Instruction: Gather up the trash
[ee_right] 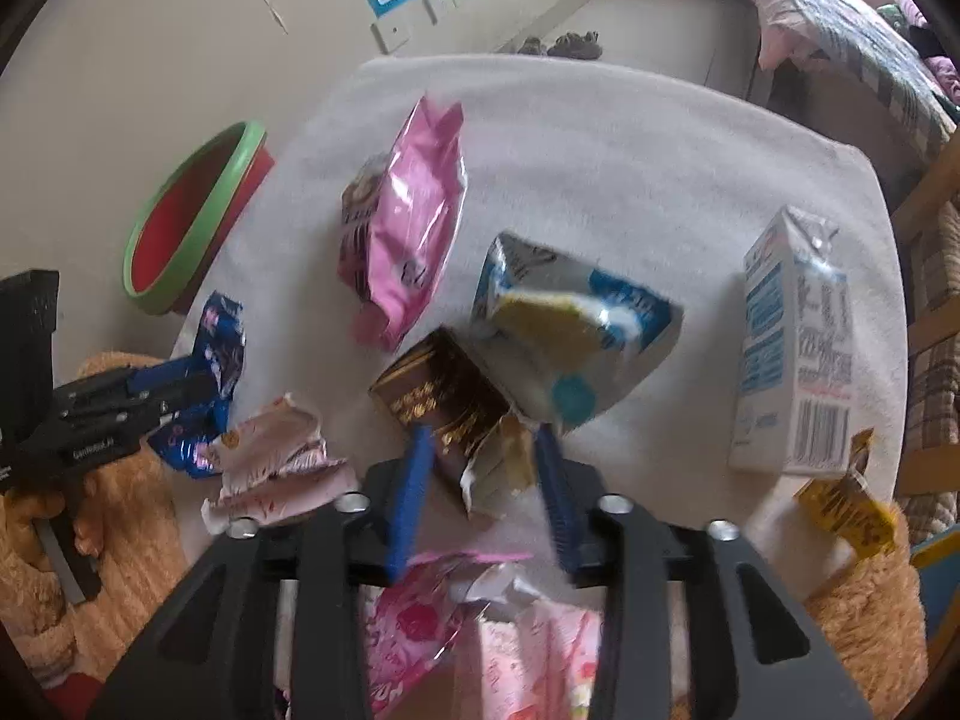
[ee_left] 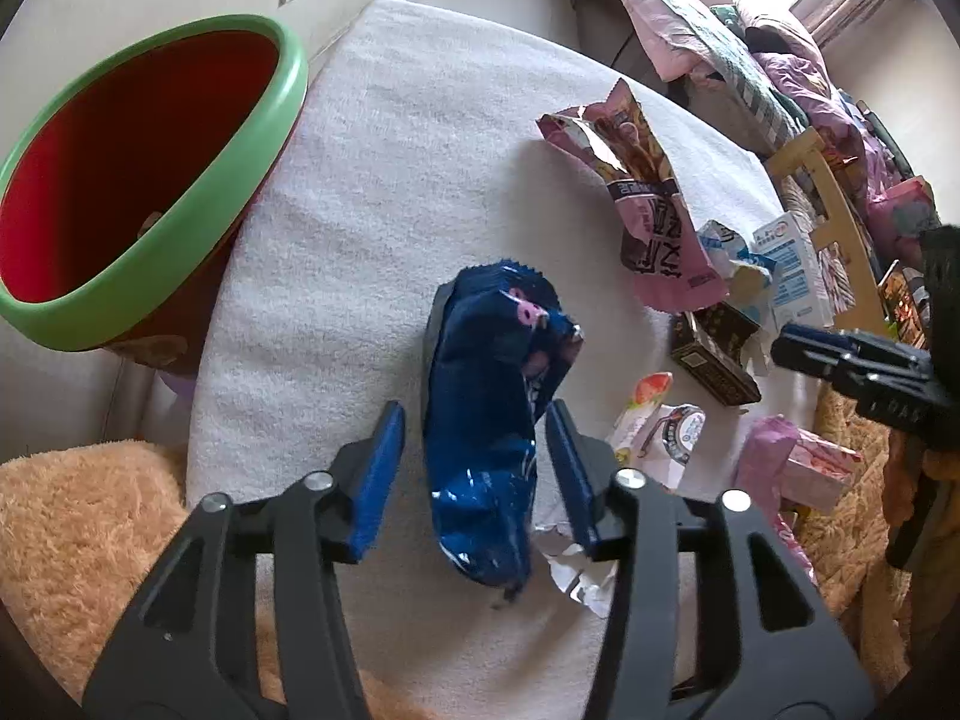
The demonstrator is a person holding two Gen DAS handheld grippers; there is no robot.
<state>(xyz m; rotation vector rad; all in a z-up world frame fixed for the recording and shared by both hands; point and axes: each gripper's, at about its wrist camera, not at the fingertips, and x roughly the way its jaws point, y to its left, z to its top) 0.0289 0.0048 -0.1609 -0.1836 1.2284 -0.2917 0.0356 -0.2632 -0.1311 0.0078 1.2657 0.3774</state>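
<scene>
A crumpled dark blue wrapper [ee_left: 486, 420] lies on the white towel-covered table [ee_left: 420, 150]. My left gripper [ee_left: 474, 414] is open and straddles it, with a gap on each side of its blue pads. The same wrapper [ee_right: 216, 354] shows in the right wrist view, beside the left gripper [ee_right: 150, 390]. My right gripper [ee_right: 483, 437] is open around a torn brown and gold box [ee_right: 444, 408]; whether its pads touch the box is unclear. The red bin with a green rim [ee_left: 264, 138] stands off the table's left edge.
On the table lie a pink snack bag [ee_right: 402, 228], a blue, white and yellow bag [ee_right: 570, 330], a white milk carton [ee_right: 792, 348], a pink crumpled wrapper [ee_right: 276, 462] and a yellow wrapper [ee_right: 852, 504]. Tan plush fabric [ee_left: 72, 510] borders the near side. A cluttered bed [ee_left: 750, 60] stands behind.
</scene>
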